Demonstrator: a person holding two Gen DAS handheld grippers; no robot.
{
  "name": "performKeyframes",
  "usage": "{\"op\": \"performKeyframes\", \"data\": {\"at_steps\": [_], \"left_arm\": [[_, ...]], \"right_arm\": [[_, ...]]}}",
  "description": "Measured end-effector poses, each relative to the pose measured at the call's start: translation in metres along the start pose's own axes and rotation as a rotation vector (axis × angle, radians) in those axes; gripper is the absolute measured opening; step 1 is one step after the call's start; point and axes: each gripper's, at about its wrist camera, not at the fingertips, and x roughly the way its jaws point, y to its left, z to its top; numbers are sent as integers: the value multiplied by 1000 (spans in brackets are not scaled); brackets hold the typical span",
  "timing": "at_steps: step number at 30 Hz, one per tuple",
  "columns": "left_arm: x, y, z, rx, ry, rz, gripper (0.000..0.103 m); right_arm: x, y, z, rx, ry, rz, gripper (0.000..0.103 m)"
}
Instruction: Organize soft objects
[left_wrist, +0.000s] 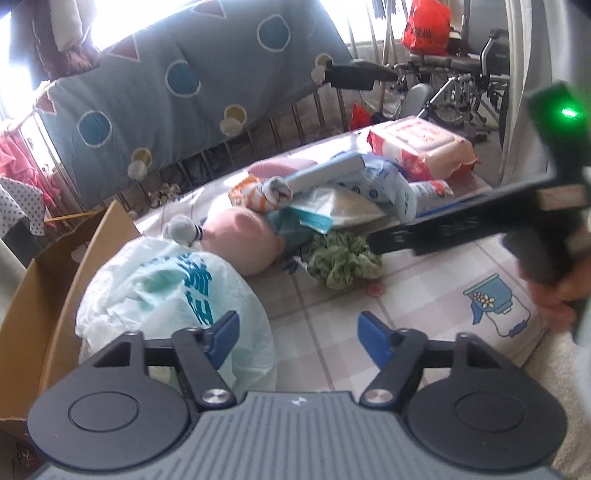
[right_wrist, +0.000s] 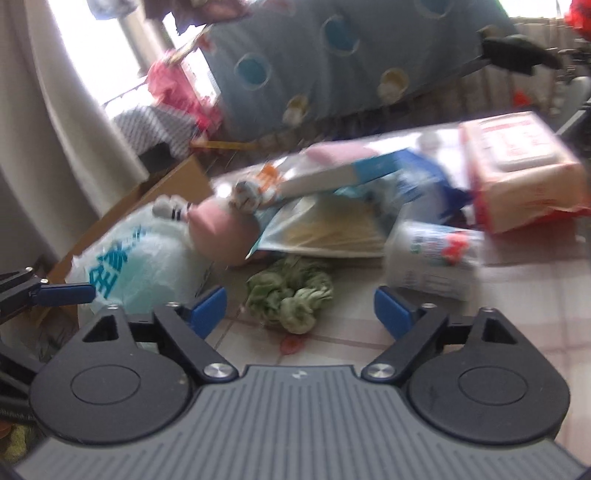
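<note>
A crumpled green cloth lies on the pink checked mat. Behind it a pink plush toy leans on a white plastic bag with teal print. My left gripper is open over the mat, its left pad against the bag's side and nothing between the pads. My right gripper is open just short of the green cloth, without touching it. One blue pad of the left gripper's fingers shows at the left edge of the right wrist view.
A cardboard box stands left of the bag. Behind the toy sits a pile: balled socks, packets, a wet-wipes pack and a tissue pack. A blue quilt hangs over a railing at the back.
</note>
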Motion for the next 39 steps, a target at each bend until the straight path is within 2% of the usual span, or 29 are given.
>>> {"op": "performKeyframes", "data": {"at_steps": [5, 9, 11, 12, 13, 18, 22, 26, 29, 31, 32, 34, 35, 37, 39], "left_arm": [[4, 9, -10, -14, 22, 40, 66], [5, 19, -19, -50, 31, 55, 66], [4, 27, -23, -88, 31, 46, 65], [3, 30, -25, -102, 32, 40, 65], [3, 33, -27, -115, 31, 33, 65], [-5, 38, -37, -130, 9, 17, 64], [-11, 39, -45, -141, 12, -18, 64], [-12, 35, -48, -150, 37, -103, 65], [-8, 28, -45, -143, 57, -140, 68], [-6, 25, -44, -134, 57, -151, 68], [-6, 24, -43, -133, 56, -157, 68], [-3, 21, -42, -134, 59, -168, 69], [-1, 21, -41, -136, 64, -172, 69], [3, 20, -41, -139, 75, -177, 69], [5, 19, -41, -143, 83, -177, 69]], "right_arm": [[47, 2, 12, -51, 83, -6, 73], [73, 5, 13, -89, 131, -1, 49], [74, 9, 14, -100, 146, 9, 40], [73, 11, 14, -94, 159, 26, 32], [72, 13, 14, -93, 168, 38, 29], [59, 27, 0, -96, 237, 86, 26], [48, 35, -16, 7, 281, 150, 26], [41, 41, -32, 87, 300, 235, 30], [30, 41, -35, 105, 281, 250, 45], [12, 40, -31, 91, 233, 232, 57], [3, 37, -27, 78, 203, 216, 60], [-15, 31, -12, 42, 123, 158, 76], [-24, 26, -5, 24, 81, 117, 80], [-37, 14, 10, 4, 9, 17, 83], [-37, 2, 23, 4, -27, -92, 84]]}}
